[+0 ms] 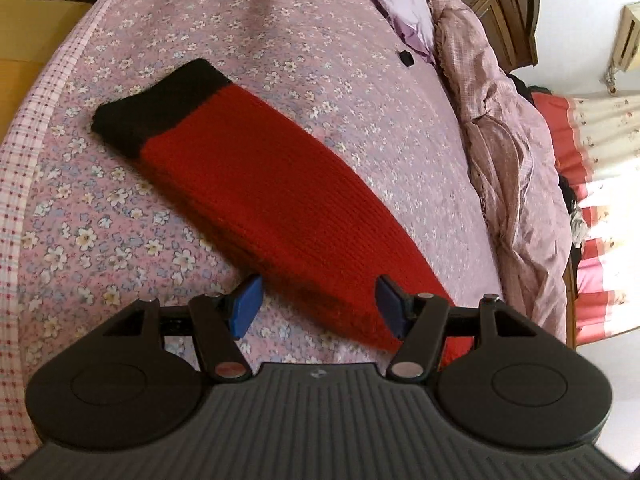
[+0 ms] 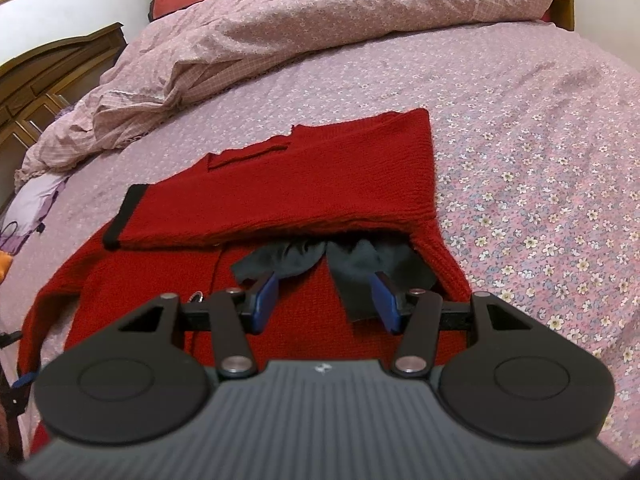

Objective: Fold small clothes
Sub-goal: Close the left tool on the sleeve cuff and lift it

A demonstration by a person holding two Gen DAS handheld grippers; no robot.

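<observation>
Red knit sweater (image 2: 280, 184) lies flat on the bed sheet (image 2: 540, 140), roughly mid-bed. Open sheet to its right and beyond it; the bunched pink duvet (image 2: 320, 28) runs along the far side, well apart from the sweater's far edge.

Left wrist view: left gripper (image 1: 318, 306) is spread wide and grips nothing, with the blue pads (image 1: 246, 306) straddling the near end of one sleeve (image 1: 256, 184). The sleeve runs diagonally away, ending in a black ribbed cuff (image 1: 160, 108) near the checked border of the sheet at the bed's edge. Bare flowered sheet on both sides of the sleeve.

Right wrist view: right gripper (image 2: 326, 300) is also spread wide and empty, hovering over the sweater body. The other sleeve (image 2: 276, 204) is folded across the chest, its black cuff (image 2: 122, 216) pointing left. A dark grey collar (image 2: 340, 264) splays out from under the folded sleeve, between the pads.

Only the left view shows a small black object (image 1: 407, 57) on the sheet next to a lilac pillow (image 1: 400, 4), plus the wooden headboard (image 1: 504, 8). Only the right view shows the collar and the fold.

Knit is ribbed and thick; sheet is thin floral cotton, lightly creased.
</observation>
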